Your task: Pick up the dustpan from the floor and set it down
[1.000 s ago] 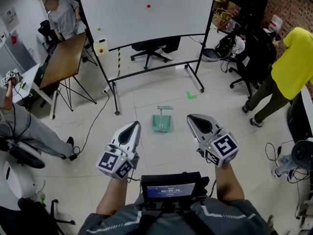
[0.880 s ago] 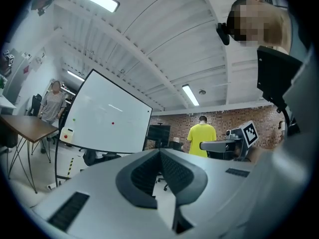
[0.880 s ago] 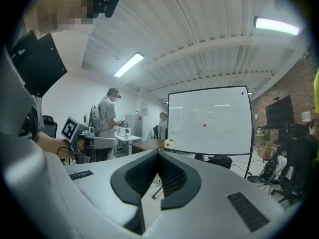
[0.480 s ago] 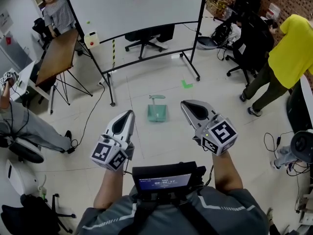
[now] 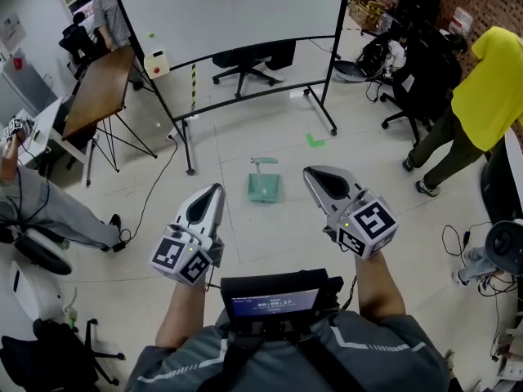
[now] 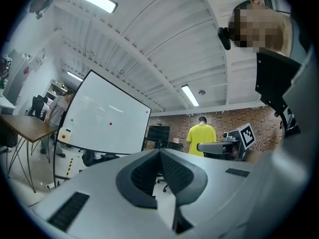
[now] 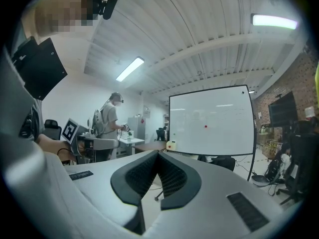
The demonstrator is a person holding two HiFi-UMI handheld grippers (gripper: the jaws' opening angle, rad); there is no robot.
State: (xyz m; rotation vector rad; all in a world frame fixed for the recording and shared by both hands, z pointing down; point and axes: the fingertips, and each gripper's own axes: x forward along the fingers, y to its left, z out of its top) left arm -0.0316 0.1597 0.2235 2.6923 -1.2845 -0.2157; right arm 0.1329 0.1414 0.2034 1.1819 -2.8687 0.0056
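1. Head view: the teal dustpan sits on the pale floor, its handle rising from the far side.
2. It lies ahead of the two grippers and between the lines they point along, well apart from both. Nothing touches it.
3. The left gripper is held out level over the floor, left of the dustpan and nearer the person.
4. In the left gripper view its jaws are pressed together at the tips, with nothing between them.
5. The right gripper is held out level on the other side, right of the dustpan and also short of it.
6. In the right gripper view its jaws are likewise clenched tip to tip on nothing.
7. A green tape mark lies on the floor just beyond the dustpan, to its right.
8. Farther off stands a large wheeled whiteboard, with a black office chair behind its frame.
9. A wooden table stands at the left, and a black cable trails across the floor near it.
10. At the right edge a person in a yellow shirt bends forward.
11. A small screen is mounted at the wearer's chest, between the forearms.
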